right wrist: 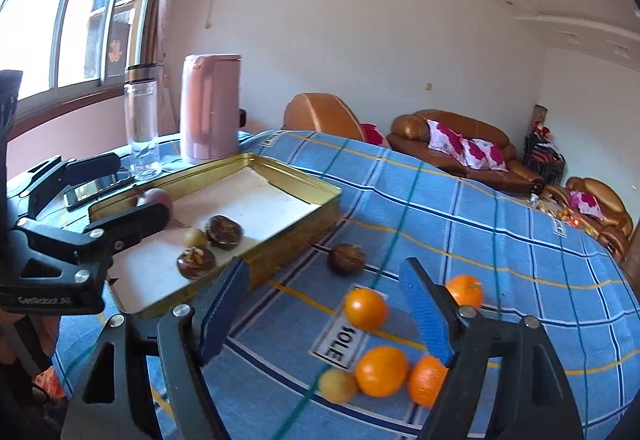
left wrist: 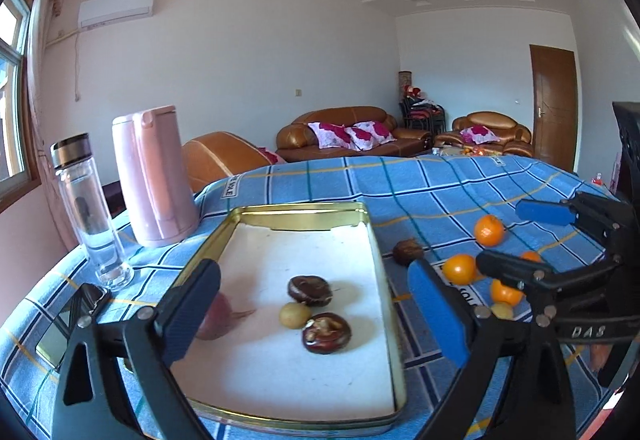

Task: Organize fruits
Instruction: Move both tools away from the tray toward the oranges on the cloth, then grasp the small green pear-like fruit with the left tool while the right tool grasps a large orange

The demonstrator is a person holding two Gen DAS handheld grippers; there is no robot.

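Note:
A gold tin tray (left wrist: 380,252) (right wrist: 296,216) with a white liner holds two dark brown fruits (left wrist: 310,290) (left wrist: 326,332), a small yellow fruit (left wrist: 295,315) and a reddish fruit (left wrist: 216,320) behind my left finger. My left gripper (left wrist: 316,316) is open and empty over the tray. On the blue cloth lie a third brown fruit (right wrist: 347,259), several oranges (right wrist: 366,309) (right wrist: 382,371) and a small yellow fruit (right wrist: 338,385). My right gripper (right wrist: 326,314) is open and empty just above the oranges; it also shows in the left wrist view (left wrist: 520,236).
A pink kettle (left wrist: 152,176) and a clear glass bottle (left wrist: 92,212) stand left of the tray. A phone (left wrist: 76,316) lies at the table's left edge. Sofas stand beyond the table's far edge.

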